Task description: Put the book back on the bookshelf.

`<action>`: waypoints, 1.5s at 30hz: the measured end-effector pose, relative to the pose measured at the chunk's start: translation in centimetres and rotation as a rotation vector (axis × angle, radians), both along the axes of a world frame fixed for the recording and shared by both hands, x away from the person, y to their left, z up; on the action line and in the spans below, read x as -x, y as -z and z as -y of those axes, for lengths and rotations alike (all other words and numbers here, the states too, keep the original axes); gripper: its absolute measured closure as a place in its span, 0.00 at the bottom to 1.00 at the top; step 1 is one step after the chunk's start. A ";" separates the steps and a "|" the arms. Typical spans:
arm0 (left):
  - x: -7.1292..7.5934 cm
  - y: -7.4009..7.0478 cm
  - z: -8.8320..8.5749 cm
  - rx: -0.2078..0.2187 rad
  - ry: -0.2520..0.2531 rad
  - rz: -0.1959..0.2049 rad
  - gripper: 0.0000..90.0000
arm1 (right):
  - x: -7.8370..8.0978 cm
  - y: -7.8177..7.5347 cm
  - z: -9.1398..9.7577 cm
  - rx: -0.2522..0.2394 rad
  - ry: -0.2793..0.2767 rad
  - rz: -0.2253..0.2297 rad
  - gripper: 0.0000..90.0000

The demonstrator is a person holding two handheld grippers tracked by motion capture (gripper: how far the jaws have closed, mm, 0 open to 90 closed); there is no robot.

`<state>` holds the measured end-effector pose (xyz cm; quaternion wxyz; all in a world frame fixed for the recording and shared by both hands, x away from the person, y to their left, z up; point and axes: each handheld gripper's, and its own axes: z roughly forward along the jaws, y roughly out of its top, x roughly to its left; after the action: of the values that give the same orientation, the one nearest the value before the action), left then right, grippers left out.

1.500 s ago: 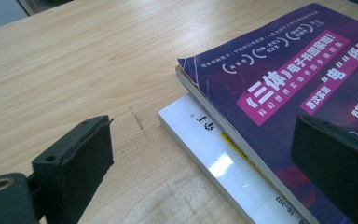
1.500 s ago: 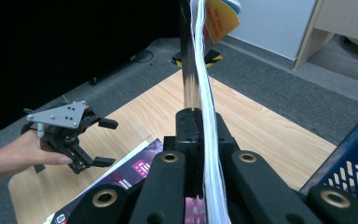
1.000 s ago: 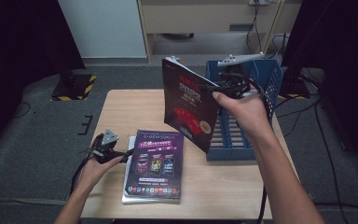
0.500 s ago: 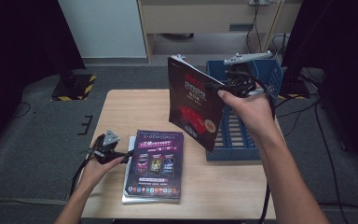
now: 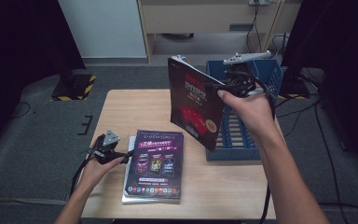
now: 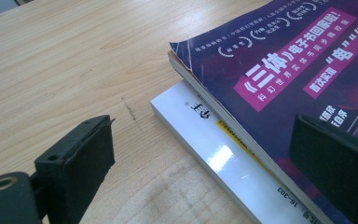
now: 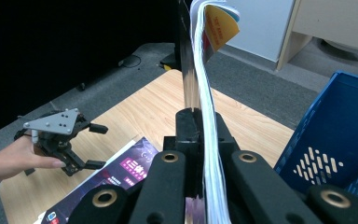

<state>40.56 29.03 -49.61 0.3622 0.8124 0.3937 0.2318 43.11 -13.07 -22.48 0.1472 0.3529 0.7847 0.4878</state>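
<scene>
Magazine [image 5: 193, 100] with a dark cover and red artwork is held upright in the air, tilted, above the table's [image 5: 135, 109] right half and just in front of the blue crate [image 5: 261, 135]. Its edge is clamped between the closed jaws of the right gripper [image 5: 230, 86], as is seen in the right gripper view, where the white page edges [image 7: 205, 116] rise from between the two black jaws. The lower corner of the magazine is seen hanging beside the crate's left wall, over the tabletop; whether it touches that wall cannot be told.

On the table's near left part a stack of books [image 5: 154, 168] is laid flat, topped by a purple-covered one [image 6: 279, 70] with a white book [image 6: 214, 154] under it. The left gripper [image 5: 109, 149] is held low at the stack's left edge, its jaws spread wide apart; in the left gripper view one pad [image 6: 79, 154] is seen over bare wood and the other [image 6: 331, 158] over the purple cover, with nothing pinched between them.
</scene>
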 end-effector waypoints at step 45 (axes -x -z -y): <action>-0.1 -0.2 -0.4 -0.005 -0.007 0.004 0.08 | 1.0 -0.6 2.9 -0.006 0.059 0.018 0.97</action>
<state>40.66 29.46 -49.46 0.3601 0.8115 0.3953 0.2358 42.11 -16.02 -21.89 0.1676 0.3718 0.7711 0.4889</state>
